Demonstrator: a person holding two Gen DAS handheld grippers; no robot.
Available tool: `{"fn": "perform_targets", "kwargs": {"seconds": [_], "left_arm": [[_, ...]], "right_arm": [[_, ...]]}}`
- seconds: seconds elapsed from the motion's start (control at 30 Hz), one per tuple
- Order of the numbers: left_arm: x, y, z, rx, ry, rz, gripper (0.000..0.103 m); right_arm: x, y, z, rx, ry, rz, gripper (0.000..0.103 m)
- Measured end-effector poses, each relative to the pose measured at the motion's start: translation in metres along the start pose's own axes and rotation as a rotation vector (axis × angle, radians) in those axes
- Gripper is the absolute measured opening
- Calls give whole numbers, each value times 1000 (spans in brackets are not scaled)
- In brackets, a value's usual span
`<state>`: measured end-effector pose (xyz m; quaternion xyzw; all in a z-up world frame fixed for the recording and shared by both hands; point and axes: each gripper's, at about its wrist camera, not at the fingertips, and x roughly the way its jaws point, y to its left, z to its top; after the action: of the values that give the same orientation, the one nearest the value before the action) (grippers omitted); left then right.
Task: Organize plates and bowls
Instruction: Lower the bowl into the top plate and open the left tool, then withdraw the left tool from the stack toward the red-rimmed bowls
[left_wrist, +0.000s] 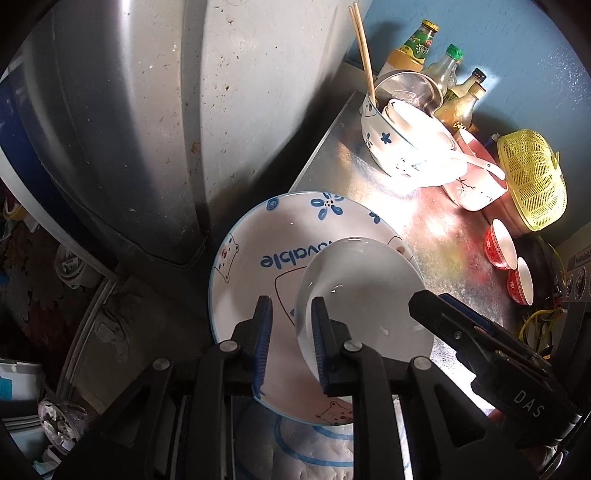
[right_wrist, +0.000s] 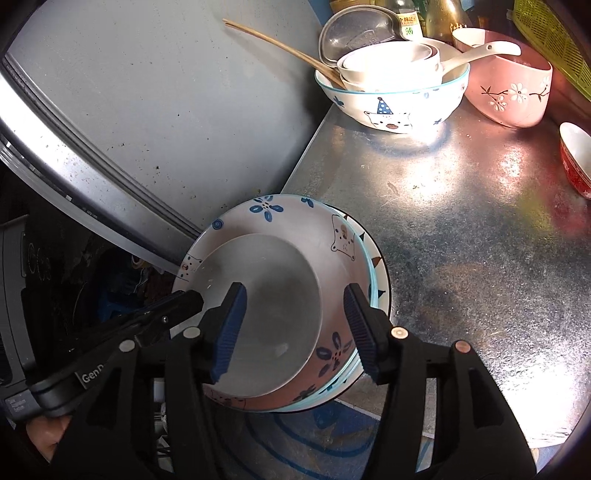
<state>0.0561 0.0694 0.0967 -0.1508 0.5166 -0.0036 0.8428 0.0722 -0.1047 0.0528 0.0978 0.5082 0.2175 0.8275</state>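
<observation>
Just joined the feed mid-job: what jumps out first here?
A plain white plate lies on patterned plates stacked at the metal counter's near corner, with both grippers' jaws open over it. Behind, a sunlit bear-print bowl holds smaller bowls and chopsticks.

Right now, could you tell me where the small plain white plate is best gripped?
Grip the plain white plate by its thin near rim, coming from the counter's front edge. It lies flat on the patterned plate, so only its raised lip offers a pinch.
</observation>
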Motion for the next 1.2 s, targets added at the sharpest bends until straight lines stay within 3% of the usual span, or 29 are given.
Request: {"fn": "perform_targets", "kwargs": {"seconds": [0.03, 0.13, 0.27, 0.43, 1.2], "left_arm": [[-3, 1, 0, 0, -9, -5, 36], [-12, -1, -1, 9, -32, -12, 54], [-23, -5, -1, 21, -62, -43, 87], [-31, -11, -2, 54, -81, -49, 102], [-49, -88, -27, 251, -64, -149, 102]], "right_arm": [[-3, 1, 0, 2, -7, -5, 73], [-14, 0, -3, 18, -39, -18, 91], [-28, -5, -3, 42, -61, -43, 100], [-48, -14, -7, 85, -108, -78, 103], [-135, -61, -57, 258, -271, -215, 103]]}}
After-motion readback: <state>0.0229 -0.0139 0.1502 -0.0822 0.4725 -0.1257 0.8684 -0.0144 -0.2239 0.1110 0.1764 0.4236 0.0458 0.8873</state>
